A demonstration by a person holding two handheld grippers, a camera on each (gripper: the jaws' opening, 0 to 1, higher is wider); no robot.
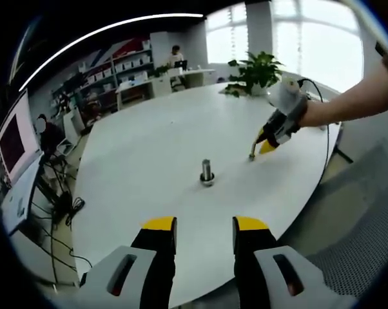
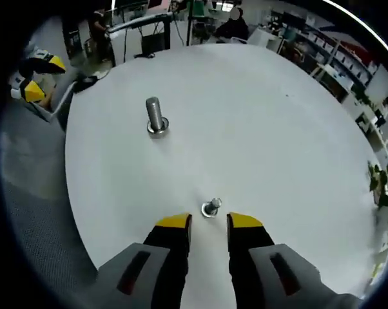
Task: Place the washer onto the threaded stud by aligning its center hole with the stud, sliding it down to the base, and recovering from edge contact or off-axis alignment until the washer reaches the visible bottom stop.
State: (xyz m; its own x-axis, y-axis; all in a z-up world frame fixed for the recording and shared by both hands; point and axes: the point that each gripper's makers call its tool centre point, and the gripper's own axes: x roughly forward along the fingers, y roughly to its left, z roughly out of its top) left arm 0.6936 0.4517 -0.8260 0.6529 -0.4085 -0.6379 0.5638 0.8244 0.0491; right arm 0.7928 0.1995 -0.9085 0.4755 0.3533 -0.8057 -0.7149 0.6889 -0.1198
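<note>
A short threaded stud (image 1: 207,172) (image 2: 156,116) stands upright on its round base near the middle of the white round table (image 1: 149,148) (image 2: 265,129). The washer (image 2: 211,207) (image 1: 252,156), a small shiny metal piece, lies flat on the table well apart from the stud. My right gripper (image 2: 209,222) (image 1: 260,145) is open, with its yellow tips just short of the washer on either side and not touching it. My left gripper (image 1: 204,225) (image 2: 39,78) hangs open over the near table edge with nothing between its fingers, pointing toward the stud.
A potted plant (image 1: 255,71) stands at the table's far side. A grey mesh chair (image 1: 368,219) sits beside the table edge. A monitor (image 1: 13,138), desks, cables and seated people lie beyond. A person's forearm (image 1: 355,100) reaches in behind the right gripper.
</note>
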